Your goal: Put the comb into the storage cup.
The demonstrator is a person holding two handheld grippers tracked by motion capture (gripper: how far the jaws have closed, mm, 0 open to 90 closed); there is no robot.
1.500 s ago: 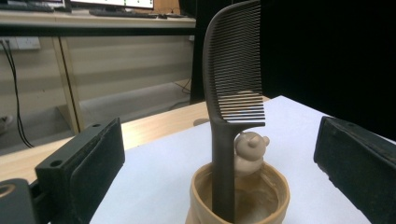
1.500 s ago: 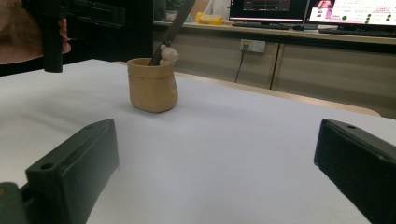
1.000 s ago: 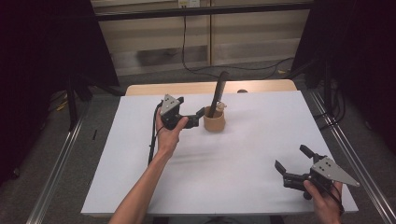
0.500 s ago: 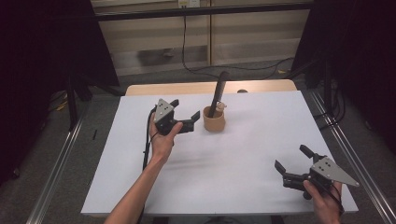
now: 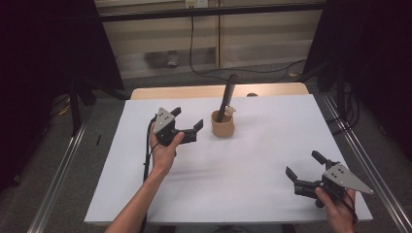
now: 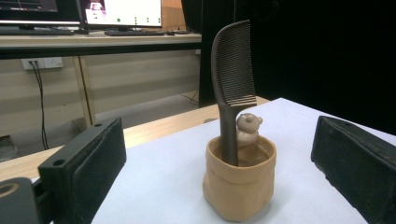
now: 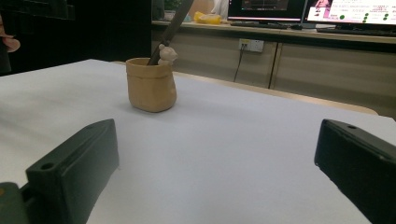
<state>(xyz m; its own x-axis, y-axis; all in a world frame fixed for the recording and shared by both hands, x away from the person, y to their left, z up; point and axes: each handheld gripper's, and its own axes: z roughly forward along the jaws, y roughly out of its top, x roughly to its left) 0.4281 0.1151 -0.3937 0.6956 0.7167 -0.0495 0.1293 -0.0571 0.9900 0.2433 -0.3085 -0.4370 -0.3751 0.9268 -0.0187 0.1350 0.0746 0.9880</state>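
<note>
The dark comb (image 6: 232,74) stands upright in the tan pouch-shaped cup (image 5: 222,125) near the table's (image 5: 243,194) far edge, light, stiff, best pinched at its toothed spine by the spread-jawed left gripper (image 5: 187,122); the right gripper (image 5: 305,165) gapes too.

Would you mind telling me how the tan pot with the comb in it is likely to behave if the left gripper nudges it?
The pot looks small and probably light, so it may slide on the smooth white table. The tall comb leans well above its rim, so a nudge could tip it. Its creased, bag-like wall looks rigid, though that is hard to tell. The left gripper is open beside it.
</note>
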